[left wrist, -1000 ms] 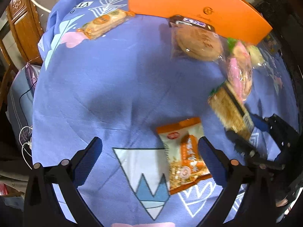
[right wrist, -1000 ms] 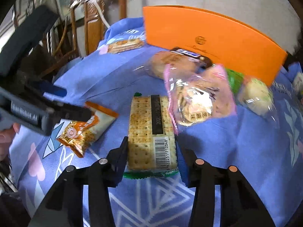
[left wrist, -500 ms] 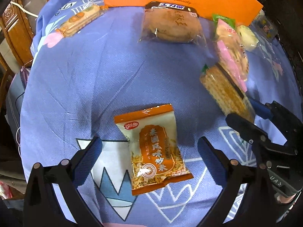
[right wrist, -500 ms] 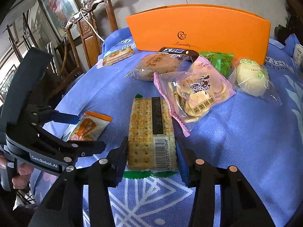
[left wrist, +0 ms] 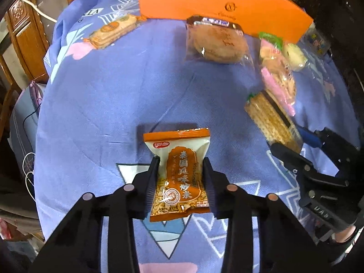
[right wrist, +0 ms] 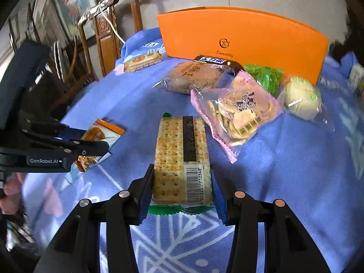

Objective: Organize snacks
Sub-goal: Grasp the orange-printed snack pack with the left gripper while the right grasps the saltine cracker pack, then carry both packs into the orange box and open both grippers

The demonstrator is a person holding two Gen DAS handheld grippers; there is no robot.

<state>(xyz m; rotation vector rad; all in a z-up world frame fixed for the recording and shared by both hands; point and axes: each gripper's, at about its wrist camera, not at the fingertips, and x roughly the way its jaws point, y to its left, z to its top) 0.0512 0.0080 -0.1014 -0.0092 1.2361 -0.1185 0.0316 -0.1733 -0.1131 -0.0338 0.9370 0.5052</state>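
My left gripper [left wrist: 180, 159] is shut on an orange snack packet [left wrist: 179, 170], which pinches in between the fingers. The packet also shows in the right wrist view [right wrist: 100, 136] beside the left gripper [right wrist: 100, 146]. My right gripper [right wrist: 182, 170] is shut on a clear pack of square crackers [right wrist: 182, 154] with a barcode, lying on the blue cloth. In the left wrist view the cracker pack [left wrist: 270, 120] lies at the right with the right gripper [left wrist: 286, 145] on its near end.
An upright orange box [right wrist: 245, 38] stands at the back. In front of it lie a round brown cake [right wrist: 195, 77], a pink bag of biscuits [right wrist: 238, 111], a green packet [right wrist: 266, 77] and a pale bun [right wrist: 300, 97]. A biscuit pack [right wrist: 143, 61] lies far left. Wooden chairs [right wrist: 107, 34] stand beyond the table's left edge.
My left gripper has closed on the orange packet, which lay between its open fingers before. My right gripper stays shut on the cracker pack.
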